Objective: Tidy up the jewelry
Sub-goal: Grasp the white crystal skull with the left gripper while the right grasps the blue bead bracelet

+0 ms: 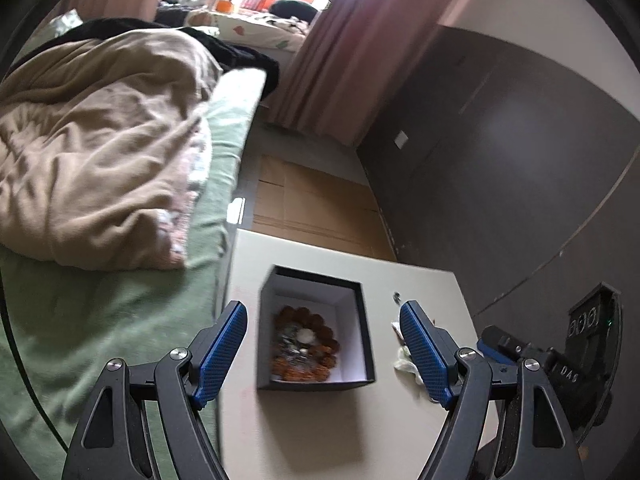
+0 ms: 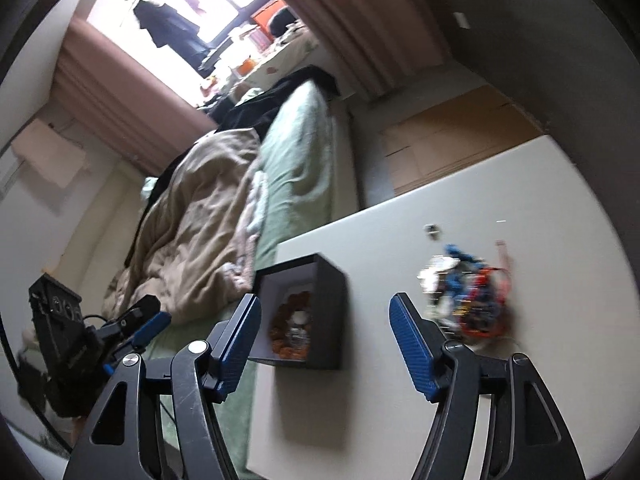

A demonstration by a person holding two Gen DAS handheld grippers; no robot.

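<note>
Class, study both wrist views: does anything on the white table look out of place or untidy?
Yes. A tangled heap of jewelry lies loose on the white table, outside the black box that already holds a brown beaded bracelet. One small metal piece sits alone beyond the heap.

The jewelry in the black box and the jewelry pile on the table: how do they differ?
The jewelry in the box is mostly brown beads around silver pieces; the pile on the table is mixed blue, red, orange and white. The boxed jewelry sits inside the black box; the pile lies loose on the white table, beside the box. Neither is held by any fingers.
</note>
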